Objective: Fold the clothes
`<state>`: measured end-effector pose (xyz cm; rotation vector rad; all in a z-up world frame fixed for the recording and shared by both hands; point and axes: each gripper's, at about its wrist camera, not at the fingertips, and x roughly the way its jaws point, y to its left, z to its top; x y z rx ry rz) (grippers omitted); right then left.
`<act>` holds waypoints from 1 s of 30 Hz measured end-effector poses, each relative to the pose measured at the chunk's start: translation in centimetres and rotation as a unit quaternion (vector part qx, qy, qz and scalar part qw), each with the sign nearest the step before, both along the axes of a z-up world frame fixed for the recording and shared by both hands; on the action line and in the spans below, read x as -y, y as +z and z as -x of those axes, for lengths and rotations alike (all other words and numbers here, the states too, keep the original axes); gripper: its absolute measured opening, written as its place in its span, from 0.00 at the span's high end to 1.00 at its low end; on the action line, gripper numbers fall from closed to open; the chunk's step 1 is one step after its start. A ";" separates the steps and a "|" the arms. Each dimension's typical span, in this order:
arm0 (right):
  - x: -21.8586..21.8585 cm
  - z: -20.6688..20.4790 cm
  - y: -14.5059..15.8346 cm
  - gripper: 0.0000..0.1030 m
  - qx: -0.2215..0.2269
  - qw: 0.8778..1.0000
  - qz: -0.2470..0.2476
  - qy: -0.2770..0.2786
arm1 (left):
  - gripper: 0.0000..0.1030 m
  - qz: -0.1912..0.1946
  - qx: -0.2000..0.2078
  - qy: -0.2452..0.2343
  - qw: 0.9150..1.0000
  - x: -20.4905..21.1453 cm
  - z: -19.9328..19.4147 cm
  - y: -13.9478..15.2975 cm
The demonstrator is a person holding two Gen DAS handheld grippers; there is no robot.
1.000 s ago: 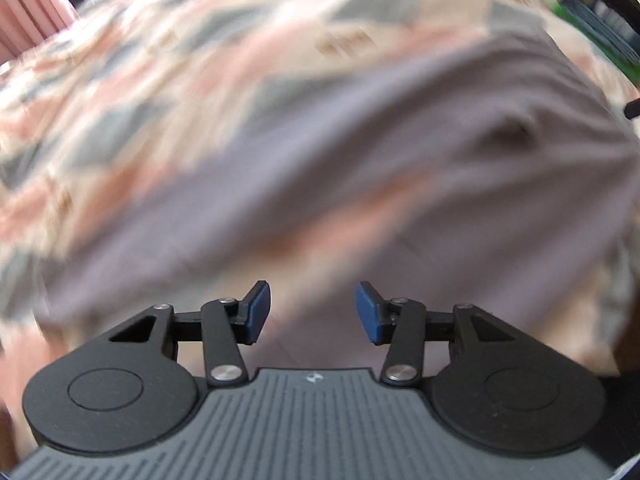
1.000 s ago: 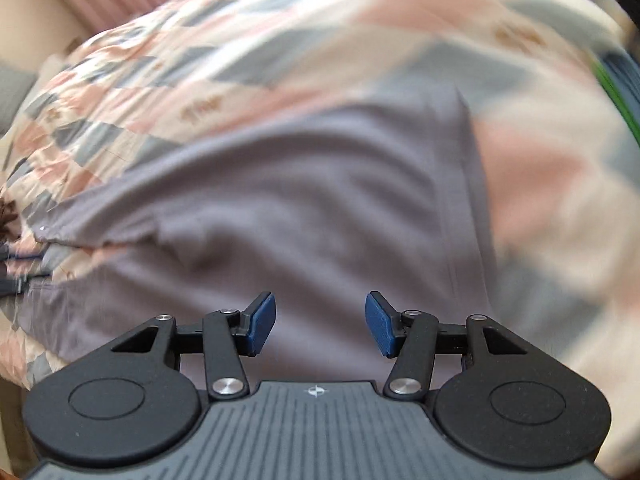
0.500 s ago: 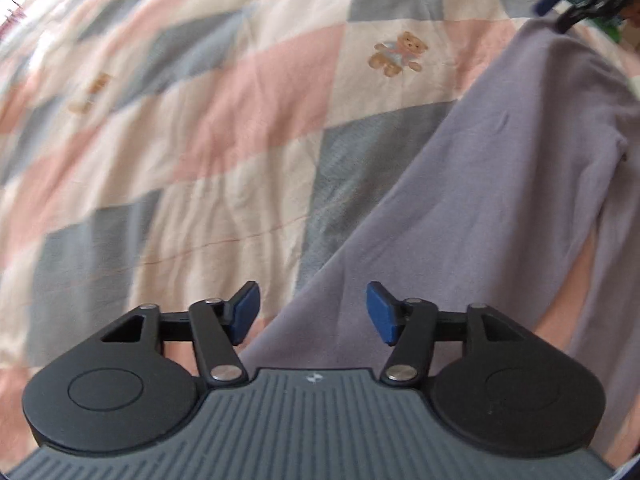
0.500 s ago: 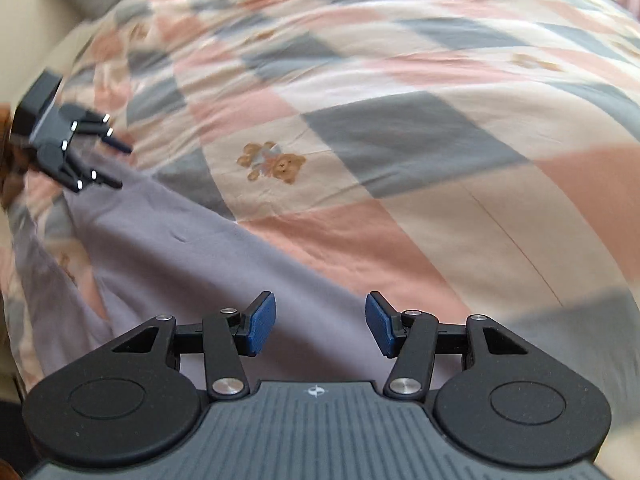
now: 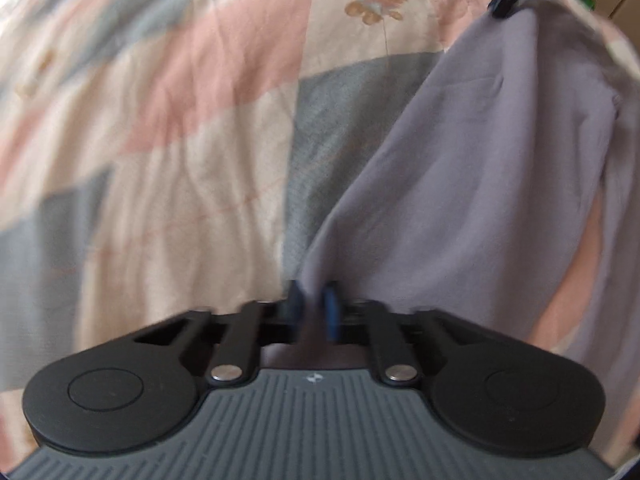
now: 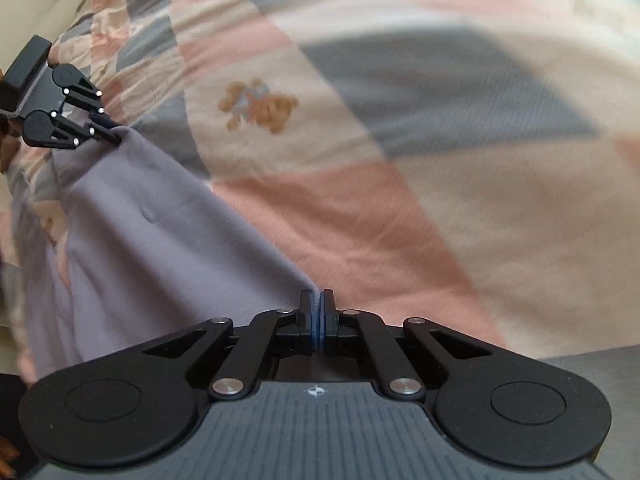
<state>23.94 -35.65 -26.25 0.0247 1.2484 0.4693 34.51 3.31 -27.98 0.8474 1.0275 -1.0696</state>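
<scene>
A lilac garment point(image 5: 472, 184) lies spread on a patchwork bedspread point(image 5: 168, 128). My left gripper point(image 5: 314, 304) is shut on one corner of its near edge, the cloth bunched between the blue pads. In the right wrist view the same garment point(image 6: 152, 220) stretches to the left, and my right gripper point(image 6: 317, 312) is shut on another corner of that edge. The left gripper point(image 6: 114, 136) shows far left in that view, clamped on the cloth. At the top right of the left wrist view the right gripper point(image 5: 504, 8) pinches the far corner.
The bedspread point(image 6: 400, 208) has pink, grey and cream squares, some with a teddy bear print point(image 6: 256, 104). It spreads wide beyond the garment. A pale wall or headboard point(image 6: 36, 4) shows at the upper left of the right wrist view.
Both grippers went from open to shut, each closing on a corner of the lilac garment's edge. The garment edge now runs taut between them.
</scene>
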 end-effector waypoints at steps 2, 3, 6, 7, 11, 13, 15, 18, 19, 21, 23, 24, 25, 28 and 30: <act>-0.2 1.5 2.7 0.99 0.060 0.998 0.015 -0.016 | 0.96 0.015 0.061 0.028 0.998 -0.6 1.2 2.1; -0.3 2.5 4.2 0.99 0.091 0.995 0.022 -0.022 | 0.96 0.025 0.089 0.046 0.995 -1.0 1.7 3.4; -1.1 6.4 9.0 1.00 0.178 0.983 0.045 -0.030 | 0.96 0.059 0.159 0.103 0.980 -2.3 4.2 8.3; -1.6 8.0 10.5 1.00 0.205 0.977 0.056 -0.026 | 0.96 0.068 0.177 0.116 0.975 -2.8 5.6 9.9; -4.1 16.1 14.4 1.00 0.288 0.952 0.102 -0.005 | 1.00 0.069 0.240 0.159 0.955 -4.5 12.4 13.9; -5.5 20.4 14.5 1.00 0.298 0.949 0.105 0.007 | 1.00 0.057 0.241 0.181 0.952 -5.6 16.2 14.0; -7.1 24.2 12.8 1.00 0.272 0.957 0.099 0.025 | 1.00 0.045 0.223 0.207 0.952 -7.3 19.8 13.1; -9.8 29.2 8.6 1.00 0.219 0.967 0.112 0.062 | 1.00 0.022 0.171 0.238 0.956 -9.0 24.7 9.9; -10.8 30.7 6.9 0.99 0.200 0.969 0.124 0.078 | 0.99 0.021 0.151 0.242 0.958 -9.2 25.8 8.8; -12.2 32.8 3.8 1.00 0.174 0.971 0.137 0.094 | 0.96 0.028 0.130 0.240 0.962 -8.9 27.7 6.4; -12.6 33.9 1.7 0.94 0.166 0.972 0.139 0.087 | 0.94 0.051 0.123 0.226 0.965 -8.3 28.7 4.8; -12.3 34.2 1.1 0.89 0.172 0.974 0.130 0.074 | 0.94 0.065 0.130 0.217 0.965 -8.0 29.1 4.2; -11.9 34.4 0.7 0.84 0.179 0.975 0.119 0.058 | 0.94 0.075 0.135 0.211 0.965 -7.8 29.0 3.5; -10.2 34.5 0.8 0.83 0.203 0.976 0.075 0.011 | 0.91 0.107 0.150 0.189 0.965 -7.4 28.2 2.5; -8.9 34.4 1.2 0.80 0.220 0.975 0.035 -0.027 | 0.88 0.129 0.167 0.168 0.963 -7.2 28.1 2.2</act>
